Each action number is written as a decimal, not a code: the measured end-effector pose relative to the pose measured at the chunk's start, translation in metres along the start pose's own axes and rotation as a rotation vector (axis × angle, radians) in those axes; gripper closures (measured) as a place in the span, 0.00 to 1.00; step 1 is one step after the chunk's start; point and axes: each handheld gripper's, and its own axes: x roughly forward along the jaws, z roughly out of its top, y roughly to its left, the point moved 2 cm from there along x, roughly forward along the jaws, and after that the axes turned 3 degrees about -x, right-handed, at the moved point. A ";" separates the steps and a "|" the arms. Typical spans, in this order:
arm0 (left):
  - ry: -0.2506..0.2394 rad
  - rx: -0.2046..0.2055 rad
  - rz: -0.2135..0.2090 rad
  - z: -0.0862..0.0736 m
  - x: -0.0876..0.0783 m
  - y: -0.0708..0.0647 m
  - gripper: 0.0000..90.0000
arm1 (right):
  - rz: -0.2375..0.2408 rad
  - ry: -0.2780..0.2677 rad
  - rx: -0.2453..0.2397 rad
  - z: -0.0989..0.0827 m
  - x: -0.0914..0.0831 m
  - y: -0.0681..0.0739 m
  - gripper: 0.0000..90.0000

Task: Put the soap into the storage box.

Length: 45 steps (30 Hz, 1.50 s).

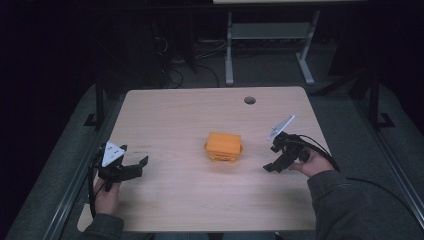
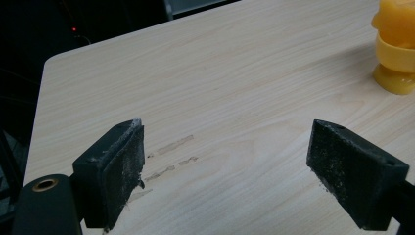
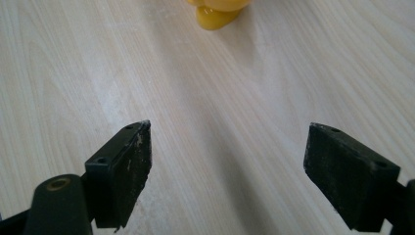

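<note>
While the orange block [image 1: 223, 146] is sitting mid-table, I am holding the left gripper [image 1: 136, 167] at its eight o'clock and the right gripper [image 1: 272, 165] at four, both jaws gaping empty; the block's far side is staying hidden.

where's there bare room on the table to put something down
Most of the table is bare. The widest patch is the far half, between the orange toy and the cable hole. The near strip in front of the toy is also free, between the left gripper and the right gripper. The only tight spots are just around the toy and the two grippers.
</note>
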 end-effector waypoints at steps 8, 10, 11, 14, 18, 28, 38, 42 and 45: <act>-0.001 0.003 -0.001 0.000 0.000 0.000 0.15 | -0.006 -0.007 0.017 -0.013 -0.002 0.001 0.19; -0.002 0.003 -0.002 0.000 0.000 -0.001 0.15 | -0.009 -0.008 0.025 -0.017 -0.002 0.002 0.19; -0.001 0.004 -0.002 0.000 0.000 -0.001 0.15 | -0.010 -0.008 0.026 -0.019 -0.002 0.002 0.19; 0.000 0.007 -0.004 0.000 0.000 -0.001 0.15 | -0.009 -0.010 0.035 -0.025 -0.001 0.003 0.19; -0.003 0.002 -0.003 0.000 0.000 -0.001 0.15 | -0.010 -0.014 0.047 -0.032 0.000 0.005 0.19; -0.003 0.008 -0.003 0.000 -0.001 -0.001 0.15 | -0.023 -0.041 0.075 -0.049 -0.002 0.008 0.19; -0.006 0.018 -0.009 0.001 0.000 -0.003 0.15 | -0.025 -0.065 0.110 -0.074 -0.001 0.011 0.19; -0.007 0.015 -0.015 0.001 0.000 -0.003 0.15 | -0.029 -0.076 0.119 -0.083 -0.001 0.013 0.19; -0.004 0.025 -0.013 0.001 0.000 -0.004 0.15 | -0.032 -0.086 0.129 -0.090 -0.001 0.016 0.19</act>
